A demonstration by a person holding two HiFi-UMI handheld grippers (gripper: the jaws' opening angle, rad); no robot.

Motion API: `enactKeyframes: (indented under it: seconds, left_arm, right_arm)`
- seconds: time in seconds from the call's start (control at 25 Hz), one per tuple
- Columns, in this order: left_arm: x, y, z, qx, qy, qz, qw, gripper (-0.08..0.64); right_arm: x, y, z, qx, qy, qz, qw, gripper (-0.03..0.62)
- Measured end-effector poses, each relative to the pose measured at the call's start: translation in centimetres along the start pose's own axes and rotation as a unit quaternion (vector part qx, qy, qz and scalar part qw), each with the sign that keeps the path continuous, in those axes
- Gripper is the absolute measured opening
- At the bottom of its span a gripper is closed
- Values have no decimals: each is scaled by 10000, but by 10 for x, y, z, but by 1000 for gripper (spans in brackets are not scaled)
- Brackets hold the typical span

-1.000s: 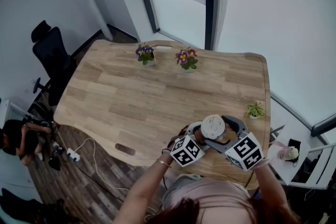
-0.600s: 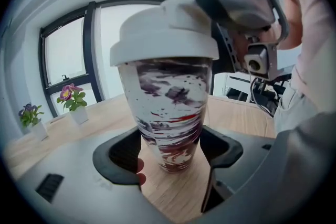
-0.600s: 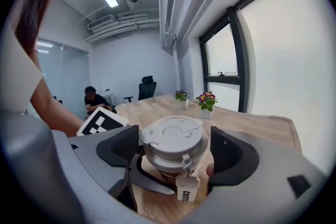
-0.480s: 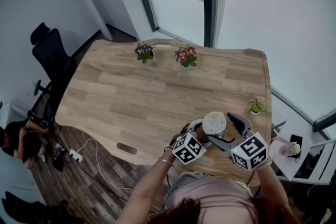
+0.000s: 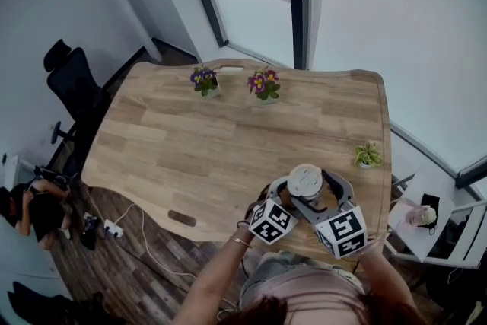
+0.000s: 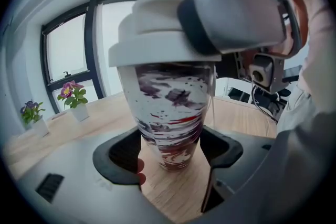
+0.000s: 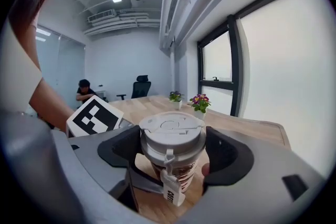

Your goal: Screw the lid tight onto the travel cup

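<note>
Overall: I see both grippers closed in on one cup, which stands upright on the wooden table [image 5: 213, 141].
Travel cup: the travel cup [image 6: 170, 107] stands at the table's near edge, toward its right end; its body is white with dark and red splashes.
Lid: the pale lid [image 7: 171, 131] sits level on top of the cup, and a small tag [image 7: 170, 191] hangs from its rim on the side facing my right camera.
Left gripper: the left gripper [image 6: 170, 147] reaches in low above the table; its jaws are part closed, with both dark pads against the narrow lower part of the cup's body.
Right gripper: the right gripper [image 7: 172, 147] is higher above the table; its jaws are drawn in on the lid, one pad against each side of the rim.
Flowers: two potted flowering plants [image 5: 264, 84] stand near the table's far edge.
Green plant: a small potted plant [image 5: 367, 156] stands by the table's right edge.
Chair: a black office chair [image 5: 72, 80] stands off the table's far left corner.
</note>
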State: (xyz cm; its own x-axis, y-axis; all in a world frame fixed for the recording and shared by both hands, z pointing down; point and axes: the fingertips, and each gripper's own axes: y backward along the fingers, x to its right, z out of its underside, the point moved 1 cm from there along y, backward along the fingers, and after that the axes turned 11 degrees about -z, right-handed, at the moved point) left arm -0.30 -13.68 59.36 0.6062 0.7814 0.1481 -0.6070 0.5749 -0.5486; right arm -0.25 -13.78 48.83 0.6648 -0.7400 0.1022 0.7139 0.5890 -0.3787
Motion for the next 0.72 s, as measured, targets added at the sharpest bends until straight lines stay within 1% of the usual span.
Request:
enactKeyframes:
  seconds: [0.12, 0.2, 0.32, 0.4, 0.48, 0.56, 0.6, 0.72]
  left_arm:
    - [2, 0, -1, -108, -38, -61, 9999, 341]
    - [4, 1, 0, -203, -39, -62, 9998, 341]
    - [12, 3, 2, -329, -127, 119, 9993, 341]
    - [18, 5, 2, -369, -303, 370, 9982, 341]
    - [20, 5, 2, -417, -419, 536, 9968, 341]
    - [20, 5, 1, -445, -422, 549, 9966, 341]
    - [19, 4, 1, -441, -404, 501, 9970, 341]
    - [17, 0, -1, -371, -231, 198, 9988, 341]
  right_arm:
    - [-1, 6, -1, -32, -204, -480, 9986, 380]
    - [-2, 13, -4, -119, -140, -762, 9969, 380]
    - [-3, 16, 2, -541, 192, -1241, 9906, 380]
    - [-6, 14, 9, -921, 522, -1621, 9811, 380]
    - [-8, 11, 12, -1092, 769, -1877, 9731, 380]
    - [-8, 10, 11, -1032, 803, -1871, 9736, 380]
    - [-7, 10, 10, -965, 768, -1753, 9768, 380]
    - [-2, 11, 9, -677, 504, -1042, 9910, 380]
